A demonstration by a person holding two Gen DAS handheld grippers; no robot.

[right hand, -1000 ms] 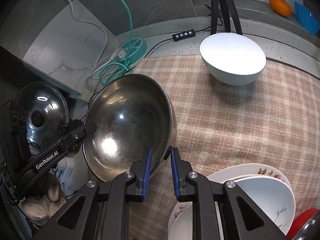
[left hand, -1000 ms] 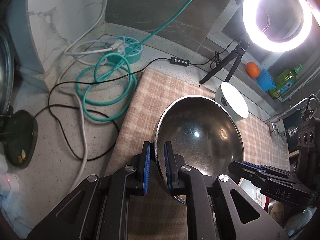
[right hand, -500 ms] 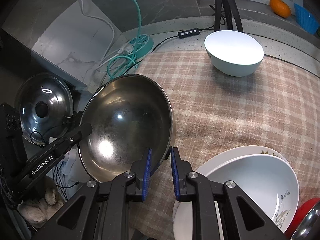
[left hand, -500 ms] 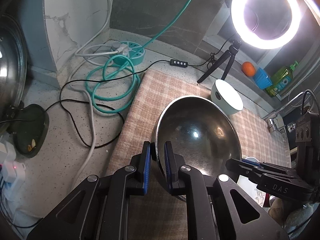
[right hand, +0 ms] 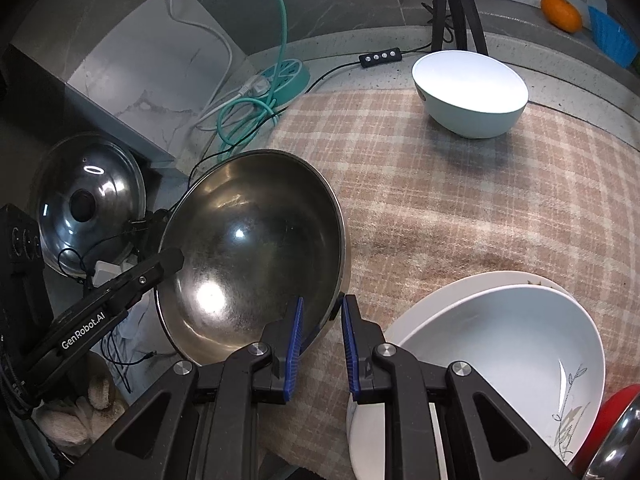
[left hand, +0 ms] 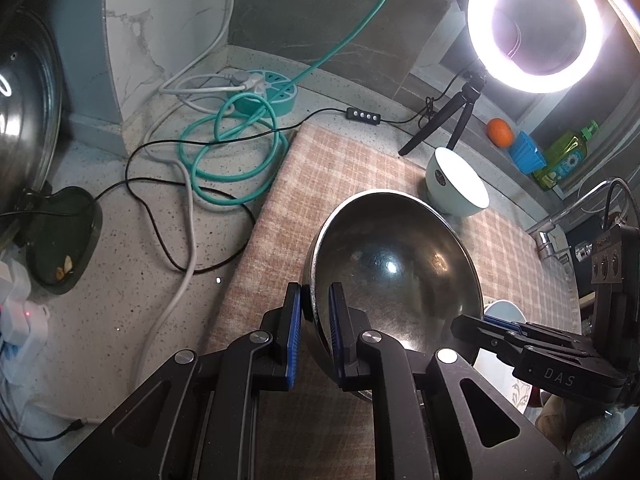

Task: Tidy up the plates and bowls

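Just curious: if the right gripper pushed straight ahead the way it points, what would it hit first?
The steel bowl: the right gripper already straddles its rim, so the bowl's wall comes first.

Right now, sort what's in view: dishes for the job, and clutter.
Job:
large steel bowl, gripped by both grippers
pale green ceramic bowl
white floral bowl on white plate

Clutter:
ring light
teal coiled cable
orange fruit
steel pot lid

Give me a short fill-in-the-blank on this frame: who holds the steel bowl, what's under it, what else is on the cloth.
1. The steel bowl is gripped on its rim by ____ grippers.
2. Below it lies a ____ cloth.
3. The pale bowl near the tripod lies ____ on its side.
4. The floral-print bowl rests in a white ____.

Answers: both; plaid; tilted; plate
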